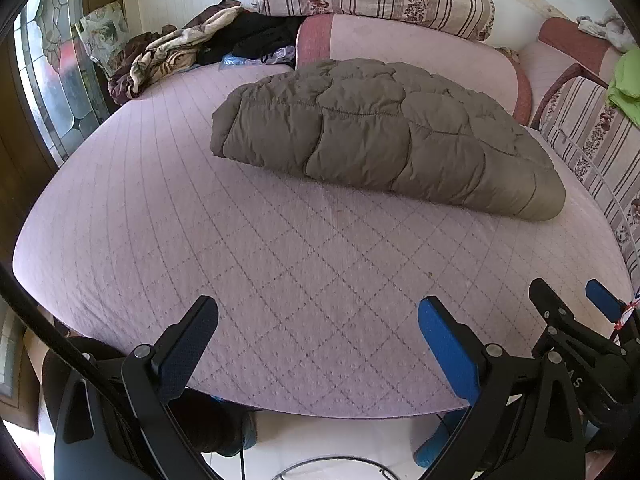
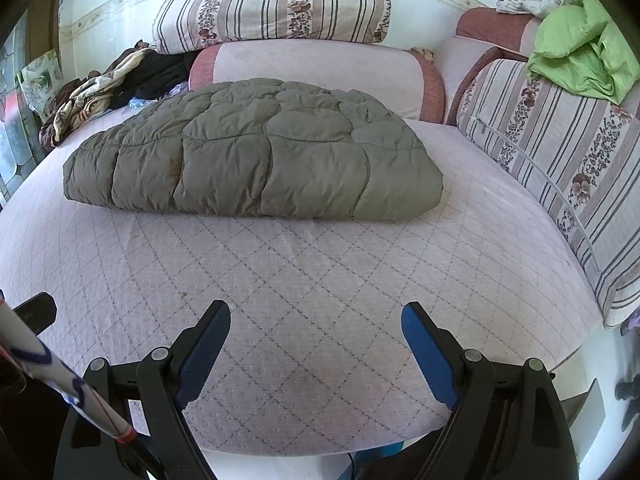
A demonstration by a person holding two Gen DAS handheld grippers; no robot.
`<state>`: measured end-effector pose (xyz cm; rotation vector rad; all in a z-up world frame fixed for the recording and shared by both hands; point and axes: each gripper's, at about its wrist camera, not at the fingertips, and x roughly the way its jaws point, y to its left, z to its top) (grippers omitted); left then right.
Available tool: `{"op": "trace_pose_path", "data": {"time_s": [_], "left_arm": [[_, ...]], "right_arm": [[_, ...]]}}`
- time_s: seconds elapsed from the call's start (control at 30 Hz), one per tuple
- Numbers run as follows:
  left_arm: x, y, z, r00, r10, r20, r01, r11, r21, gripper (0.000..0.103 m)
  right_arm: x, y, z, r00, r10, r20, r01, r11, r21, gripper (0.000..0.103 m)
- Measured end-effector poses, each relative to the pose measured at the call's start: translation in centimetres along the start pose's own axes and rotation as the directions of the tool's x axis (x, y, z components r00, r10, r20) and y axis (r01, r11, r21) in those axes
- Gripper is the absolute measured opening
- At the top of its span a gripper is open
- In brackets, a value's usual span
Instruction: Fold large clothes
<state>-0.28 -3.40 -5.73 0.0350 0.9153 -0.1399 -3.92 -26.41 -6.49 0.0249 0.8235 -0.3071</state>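
A quilted olive-brown puffer jacket (image 1: 384, 136) lies folded into a thick bundle on the pink quilted bed (image 1: 200, 240), toward its far side. It also shows in the right wrist view (image 2: 256, 152). My left gripper (image 1: 318, 312) is open and empty over the bed's near edge, well short of the jacket. My right gripper (image 2: 316, 316) is open and empty, also near the front edge (image 2: 320, 400). The right gripper shows at the right of the left wrist view (image 1: 568, 292).
A pile of dark and patterned clothes (image 1: 180, 52) lies at the far left corner. Striped floral cushions (image 2: 272, 4) and pink bolsters (image 2: 316, 68) line the back and right. A green garment (image 2: 580, 48) lies on the right cushion. Stained-glass panel (image 1: 52, 80) at left.
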Motion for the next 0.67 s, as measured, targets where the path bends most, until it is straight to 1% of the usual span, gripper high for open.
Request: {"op": "trace_pose_path", "data": {"time_s": [0.4,0.67], "left_arm": [[0.28,0.09,-0.09,1.0,-0.013,-0.011,0.013,1.0,-0.003,0.1],[0.45,0.18,-0.15,1.0,-0.007,-0.012,0.007,1.0,-0.005,0.1]], "right_arm": [[-0.06,0.29,-0.05,1.0,0.002,0.002,-0.002,1.0,-0.005,0.09],[-0.08,0.38,-0.02,1.0,0.005,-0.001,-0.005,1.0,-0.003,0.091]]}}
